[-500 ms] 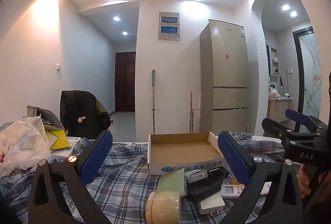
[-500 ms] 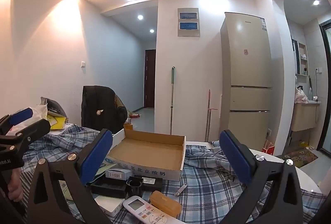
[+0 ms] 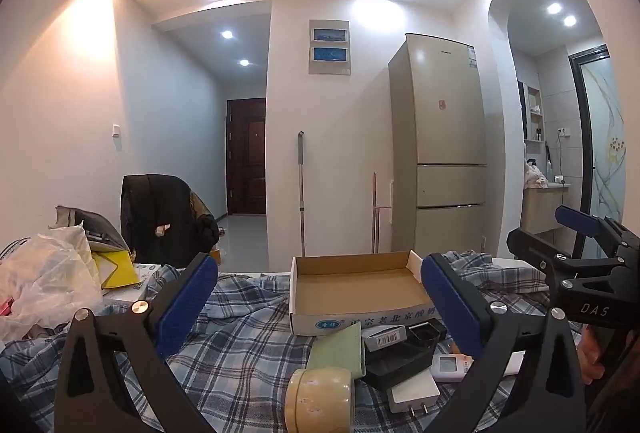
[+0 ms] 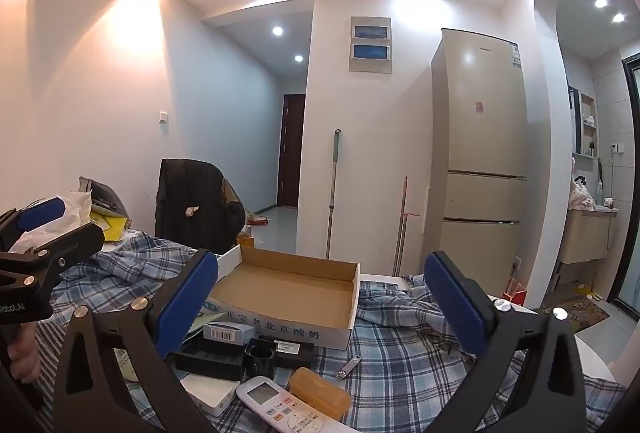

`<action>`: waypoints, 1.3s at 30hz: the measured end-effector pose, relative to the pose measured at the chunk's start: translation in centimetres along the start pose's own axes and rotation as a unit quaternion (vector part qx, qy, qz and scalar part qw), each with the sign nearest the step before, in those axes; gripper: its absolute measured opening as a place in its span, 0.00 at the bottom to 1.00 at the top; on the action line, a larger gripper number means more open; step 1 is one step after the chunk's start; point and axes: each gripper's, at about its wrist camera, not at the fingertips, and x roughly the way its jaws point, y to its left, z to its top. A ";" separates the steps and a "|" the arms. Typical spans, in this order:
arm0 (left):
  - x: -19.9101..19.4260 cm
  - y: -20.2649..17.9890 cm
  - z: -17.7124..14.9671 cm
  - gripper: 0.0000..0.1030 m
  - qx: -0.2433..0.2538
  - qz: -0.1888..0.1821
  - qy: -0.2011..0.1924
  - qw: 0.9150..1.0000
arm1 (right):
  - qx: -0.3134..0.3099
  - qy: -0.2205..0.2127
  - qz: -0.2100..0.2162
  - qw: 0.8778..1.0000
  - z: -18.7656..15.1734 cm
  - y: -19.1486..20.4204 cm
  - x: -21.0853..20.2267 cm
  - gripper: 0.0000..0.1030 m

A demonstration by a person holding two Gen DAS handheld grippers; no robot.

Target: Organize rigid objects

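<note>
Behind right pad (image 3: 452, 309), remote (image 3: 450, 365) partly hidden.

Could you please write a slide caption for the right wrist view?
Open right gripper hovers before an empty cardboard box amid clutter on a blue plaid cloth.

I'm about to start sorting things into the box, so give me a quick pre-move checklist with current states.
1. Left gripper open, nothing between its jaws: ok.
2. Right gripper open, nothing between its jaws: ok.
3. Box holds nothing yet: ok.
4. Remote unobstructed on top: ok.
5. Orange case free to grasp: ok.
6. Nail clipper lies apart from the pile: ok.
</note>
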 end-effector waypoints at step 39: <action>1.1 0.4 -0.3 1.00 0.002 0.003 0.015 1.000 | -0.008 0.037 -0.019 0.999 0.0 0.0 1.2 1.00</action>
